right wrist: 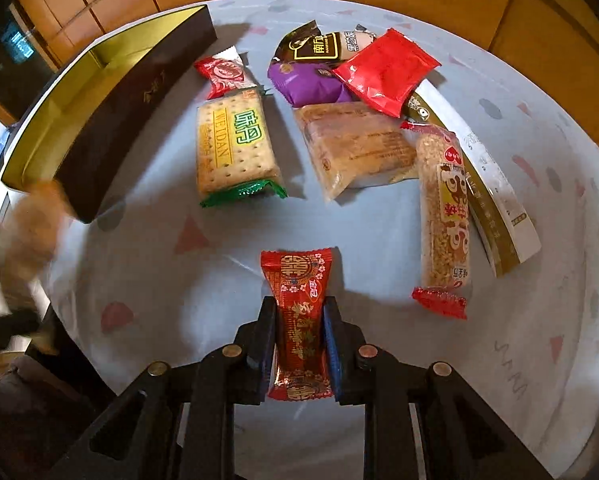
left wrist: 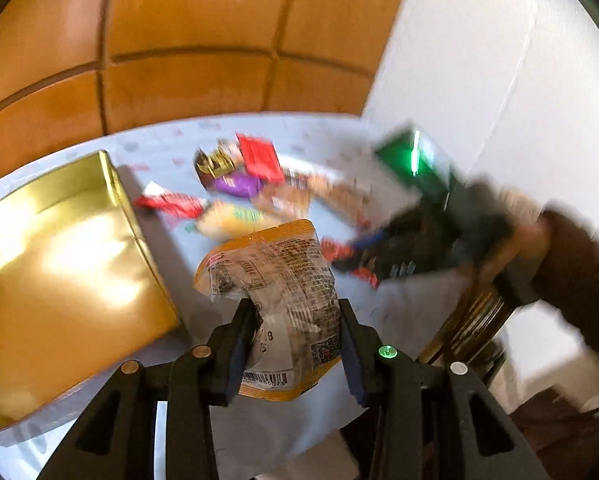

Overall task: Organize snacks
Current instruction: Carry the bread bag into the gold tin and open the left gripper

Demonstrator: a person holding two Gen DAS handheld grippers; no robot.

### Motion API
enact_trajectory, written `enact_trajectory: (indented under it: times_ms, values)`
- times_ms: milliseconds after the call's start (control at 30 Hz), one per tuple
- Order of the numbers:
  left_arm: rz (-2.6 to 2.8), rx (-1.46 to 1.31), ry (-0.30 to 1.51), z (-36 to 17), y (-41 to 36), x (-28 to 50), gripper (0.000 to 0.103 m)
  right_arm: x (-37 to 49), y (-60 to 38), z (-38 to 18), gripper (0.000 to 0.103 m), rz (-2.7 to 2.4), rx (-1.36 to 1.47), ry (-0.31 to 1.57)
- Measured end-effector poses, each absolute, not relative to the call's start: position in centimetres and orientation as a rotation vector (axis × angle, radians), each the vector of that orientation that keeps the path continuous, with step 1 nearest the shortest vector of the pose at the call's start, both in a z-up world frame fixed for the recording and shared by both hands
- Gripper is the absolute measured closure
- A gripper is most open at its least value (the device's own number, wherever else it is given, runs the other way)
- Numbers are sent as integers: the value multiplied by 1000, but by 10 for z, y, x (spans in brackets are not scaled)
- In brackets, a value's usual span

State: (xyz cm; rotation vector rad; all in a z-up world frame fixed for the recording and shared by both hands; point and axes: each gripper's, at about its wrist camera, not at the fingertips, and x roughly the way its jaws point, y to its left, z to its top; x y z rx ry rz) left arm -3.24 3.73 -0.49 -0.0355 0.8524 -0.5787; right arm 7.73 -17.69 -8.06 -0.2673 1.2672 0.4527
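On a round desk with a pale patterned cloth, a gold-lined box sits open at the left. Beside it, the left claw is clenched on an orange-edged snack packet, lifted clear of the cloth. Loose snacks lie in the middle. At the right, the right claw grips a red candy bar. To do this well, carry each item over the box's rim before releasing, one claw at a time.
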Motion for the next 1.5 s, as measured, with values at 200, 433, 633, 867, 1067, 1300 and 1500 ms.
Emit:
enact_trajectory:
  times_ms: [200, 433, 633, 867, 1067, 1300, 1500]
  values:
    - [-389, -141, 804, 33, 92, 7, 62, 78, -183, -80, 80, 458, -245, 1262]
    - [-142, -170, 968, 0, 136, 98, 62, 75, -181, -82, 79, 456, -249, 1236]
    - [-100, -129, 1027, -26, 130, 151, 62, 73, -181, -80, 78, 455, -236, 1233]
    - [-65, -209, 1034, -38, 137, 173, 54, 76, -182, -80, 77, 450, -223, 1228]
    - [-14, -206, 986, -24, 142, 128, 48, 73, -182, -82, 77, 439, -219, 1208]
    - [36, -200, 918, -15, 134, 61, 48, 68, -183, -82, 77, 408, -211, 1172]
    - [96, -163, 903, -15, 128, 26, 48, 63, -179, -85, 77, 371, -215, 1147]
